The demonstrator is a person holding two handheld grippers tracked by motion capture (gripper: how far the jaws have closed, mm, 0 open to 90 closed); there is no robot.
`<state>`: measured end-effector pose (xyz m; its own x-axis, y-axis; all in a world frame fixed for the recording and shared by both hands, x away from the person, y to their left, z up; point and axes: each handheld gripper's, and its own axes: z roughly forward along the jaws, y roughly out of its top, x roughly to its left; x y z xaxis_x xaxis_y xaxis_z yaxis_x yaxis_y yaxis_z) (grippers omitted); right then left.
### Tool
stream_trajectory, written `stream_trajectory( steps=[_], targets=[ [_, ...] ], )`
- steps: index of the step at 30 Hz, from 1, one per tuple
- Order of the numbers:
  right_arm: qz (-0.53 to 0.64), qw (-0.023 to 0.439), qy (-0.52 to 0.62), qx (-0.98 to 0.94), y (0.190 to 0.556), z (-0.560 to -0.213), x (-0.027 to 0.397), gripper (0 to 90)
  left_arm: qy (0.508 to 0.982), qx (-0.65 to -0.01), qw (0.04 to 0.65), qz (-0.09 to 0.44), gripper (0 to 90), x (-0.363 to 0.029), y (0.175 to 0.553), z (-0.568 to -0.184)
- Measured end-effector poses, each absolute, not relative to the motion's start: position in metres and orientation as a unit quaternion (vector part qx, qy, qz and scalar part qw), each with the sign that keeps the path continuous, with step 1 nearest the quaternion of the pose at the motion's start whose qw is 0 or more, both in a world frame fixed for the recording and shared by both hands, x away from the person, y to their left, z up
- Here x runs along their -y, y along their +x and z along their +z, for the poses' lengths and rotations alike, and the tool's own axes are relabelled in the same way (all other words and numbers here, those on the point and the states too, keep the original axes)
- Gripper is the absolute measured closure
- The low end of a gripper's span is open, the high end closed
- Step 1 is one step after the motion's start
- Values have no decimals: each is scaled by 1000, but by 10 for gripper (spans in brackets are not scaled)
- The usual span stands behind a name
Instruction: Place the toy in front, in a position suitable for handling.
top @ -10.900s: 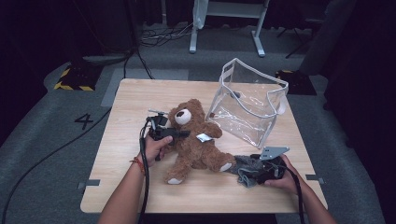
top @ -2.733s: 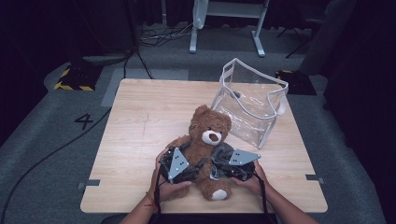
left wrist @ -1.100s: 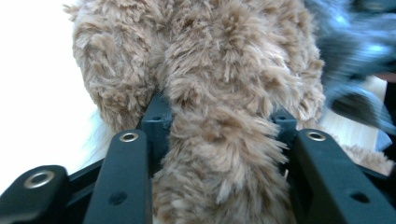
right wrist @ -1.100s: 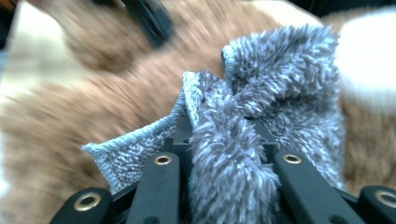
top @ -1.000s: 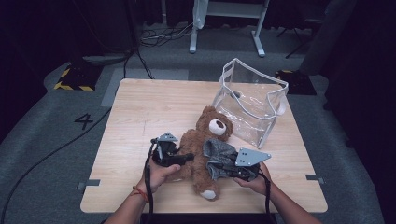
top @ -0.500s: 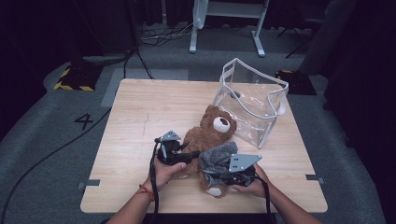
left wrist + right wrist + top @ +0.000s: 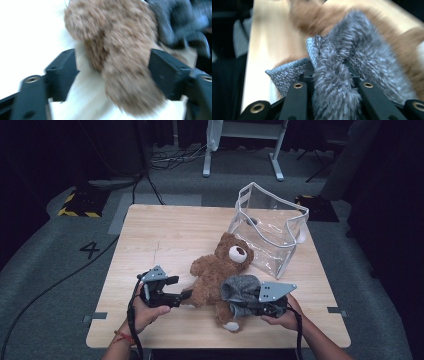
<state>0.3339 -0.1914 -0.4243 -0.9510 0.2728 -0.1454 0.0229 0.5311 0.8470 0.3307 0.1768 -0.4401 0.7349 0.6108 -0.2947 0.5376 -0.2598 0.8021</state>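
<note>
A brown teddy bear [image 7: 220,267] lies on its back on the wooden table [image 7: 165,235], head toward the clear bag. A grey fuzzy knit garment [image 7: 239,289] sits over its lower body. My right gripper [image 7: 246,308] is shut on that grey garment [image 7: 337,75], whose bunched cloth fills the space between the jaws. My left gripper [image 7: 185,295] is at the bear's left side. Its jaws have just been opening, and one furry limb [image 7: 125,75] lies loosely between them with a gap on one side.
A clear plastic bag [image 7: 270,232] with white trim stands open at the table's back right, just behind the bear's head. The table's left half is bare wood. Cables and a white stand's legs [image 7: 240,150] are on the floor beyond.
The left gripper's jaws have spread and it has drawn back to the left, away from the bear's body. The right gripper still holds the grey garment, in nearly the same place.
</note>
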Motion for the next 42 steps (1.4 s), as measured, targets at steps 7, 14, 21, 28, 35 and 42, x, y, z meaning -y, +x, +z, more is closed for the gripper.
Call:
stream_trajectory(
  steps=[7,14,21,28,35,42],
  targets=[
    [510,168,80,-840,349,-405,153,715,799,-343,493,-25,327,-164,330,-469],
    [476,145,50,-866,347,-424,122,714,818,-306,488,12,528,-150,328,-470],
    [438,111,33,-892,335,-441,131,716,813,-296,497,60,684,-162,326,-464],
    [417,99,33,-903,323,-445,151,716,803,-305,506,74,742,-171,331,-461],
    [396,101,37,-912,309,-442,187,712,811,-301,496,76,754,-173,336,-458],
    [407,124,48,-904,298,-434,205,711,808,-303,501,57,754,-170,336,-463]
  ],
)
